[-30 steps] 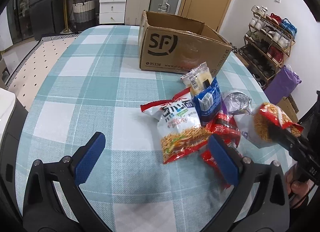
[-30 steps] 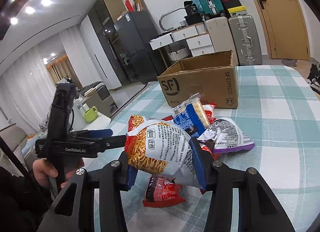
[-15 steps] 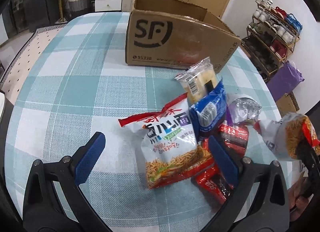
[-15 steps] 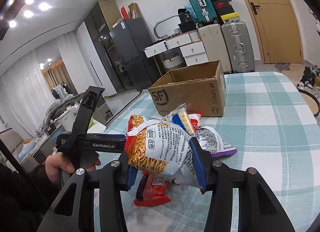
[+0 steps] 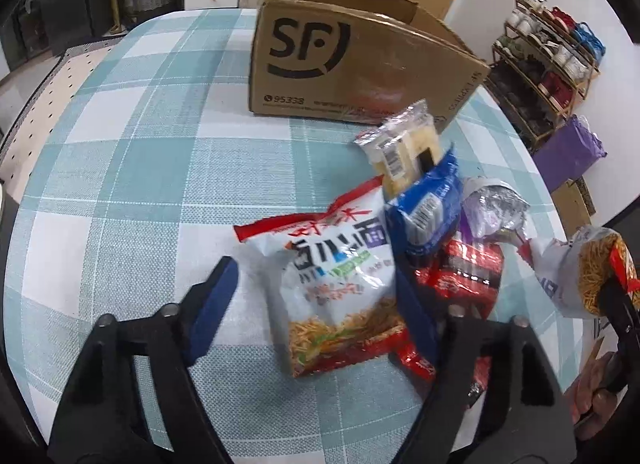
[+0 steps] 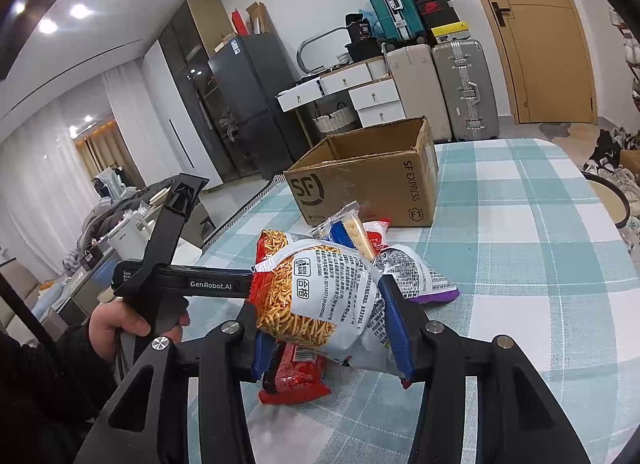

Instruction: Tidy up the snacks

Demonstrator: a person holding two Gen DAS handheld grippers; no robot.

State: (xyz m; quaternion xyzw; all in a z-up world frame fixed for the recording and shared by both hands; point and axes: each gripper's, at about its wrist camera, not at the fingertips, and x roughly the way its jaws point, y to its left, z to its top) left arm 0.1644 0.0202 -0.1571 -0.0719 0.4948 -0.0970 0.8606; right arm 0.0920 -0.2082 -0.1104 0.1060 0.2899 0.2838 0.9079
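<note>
now left gripper (image 5: 316, 304) tilts down — fingers (image 5: 212, 304) closing around noodle bag (image 5: 340, 284).

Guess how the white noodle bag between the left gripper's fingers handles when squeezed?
Noodle bag looks puffy and crinkled: probably light, and the film gives before the closing left gripper bites. Glossy film could slip. The dry noodles inside likely crush if pinched hard.

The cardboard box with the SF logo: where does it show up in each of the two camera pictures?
Left wrist view: cardboard box at top centre, behind the snack pile.
Right wrist view: the box sits mid-picture, beyond the held noodle packet.
Shared landmark: the checked tablecloth under everything.
</note>
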